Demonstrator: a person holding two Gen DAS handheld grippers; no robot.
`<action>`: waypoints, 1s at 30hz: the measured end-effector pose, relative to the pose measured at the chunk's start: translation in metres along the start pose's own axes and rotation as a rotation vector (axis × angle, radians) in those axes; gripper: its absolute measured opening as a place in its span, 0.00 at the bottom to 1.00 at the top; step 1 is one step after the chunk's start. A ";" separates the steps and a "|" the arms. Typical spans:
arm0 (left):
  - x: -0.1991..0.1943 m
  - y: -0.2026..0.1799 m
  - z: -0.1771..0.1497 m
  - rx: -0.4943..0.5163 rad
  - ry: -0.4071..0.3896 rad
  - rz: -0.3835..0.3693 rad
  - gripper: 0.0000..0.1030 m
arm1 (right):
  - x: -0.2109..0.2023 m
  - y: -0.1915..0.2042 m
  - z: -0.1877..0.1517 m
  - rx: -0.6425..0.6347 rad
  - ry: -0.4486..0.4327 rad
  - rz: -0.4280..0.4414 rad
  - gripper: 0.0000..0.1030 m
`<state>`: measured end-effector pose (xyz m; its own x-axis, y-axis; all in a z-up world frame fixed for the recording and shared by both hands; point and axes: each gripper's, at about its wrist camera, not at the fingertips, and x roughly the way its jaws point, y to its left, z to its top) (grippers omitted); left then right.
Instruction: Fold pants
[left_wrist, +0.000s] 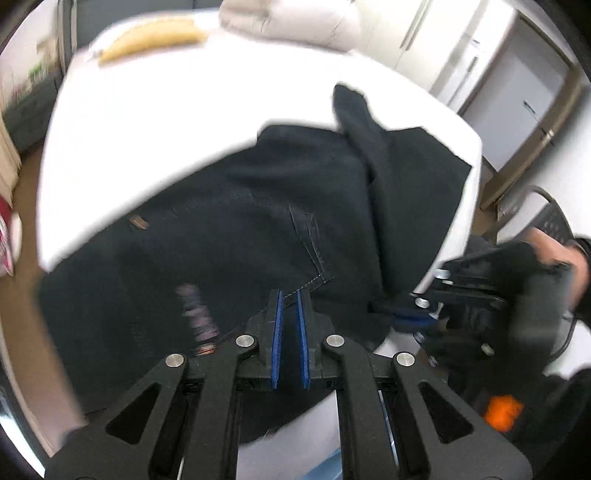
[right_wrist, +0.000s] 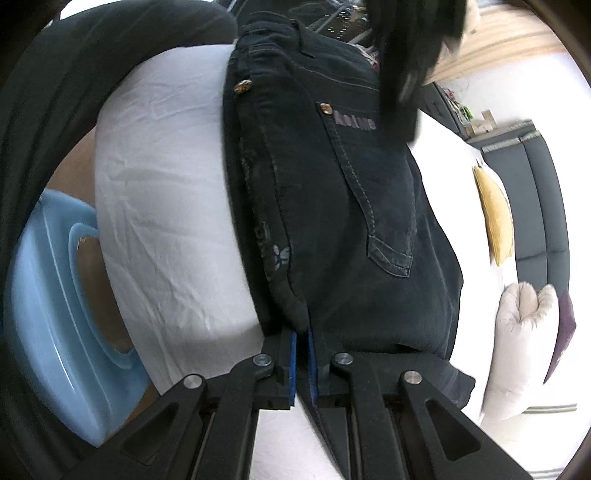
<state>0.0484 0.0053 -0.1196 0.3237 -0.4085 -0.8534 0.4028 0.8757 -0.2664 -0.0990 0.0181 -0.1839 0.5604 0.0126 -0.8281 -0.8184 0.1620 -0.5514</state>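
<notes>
The left gripper (left_wrist: 290, 295) has its blue-padded fingers (left_wrist: 276, 332) drawn narrow, almost together. Dark cloth lies behind the gap, but motion blur hides whether any is pinched. The right gripper (right_wrist: 302, 336) also has its fingers (right_wrist: 292, 363) nearly together, and they clamp a fold of dark denim at the crotch seam.

Both grippers work on a pair of black pants (left_wrist: 258, 206), which lies across the near corner of a bed (left_wrist: 166, 110) covered with a white sheet. In the right wrist view the waistband, a copper button and a back pocket lie far from the fingers, so the long axis runs from the held seam away to the waistband. The left wrist view shows a raised flap of leg cloth at the far end, toward the bed's edge.

The step in hand looks like lining up the two legs, or drawing the garment flat before a fold. The next move likely calls for both hands to keep their hold and pull evenly, so the cloth settles without bunching.

A blue basin (right_wrist: 62, 314) sits on the floor beside the bed, and a yellow cushion (left_wrist: 151, 37) lies well apart at the far side.
</notes>
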 end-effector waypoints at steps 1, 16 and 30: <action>0.020 0.004 -0.004 -0.031 0.054 0.008 0.07 | 0.000 -0.002 -0.001 0.024 -0.005 0.004 0.09; 0.039 0.014 -0.011 -0.190 0.018 -0.013 0.07 | -0.023 -0.190 -0.172 1.190 -0.429 0.392 0.66; 0.048 0.022 -0.010 -0.268 0.036 -0.040 0.07 | 0.149 -0.306 -0.357 2.252 -0.522 0.621 0.55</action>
<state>0.0640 0.0076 -0.1710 0.2790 -0.4392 -0.8539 0.1722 0.8977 -0.4055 0.1893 -0.3823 -0.1743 0.6679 0.5450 -0.5068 0.3032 0.4227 0.8541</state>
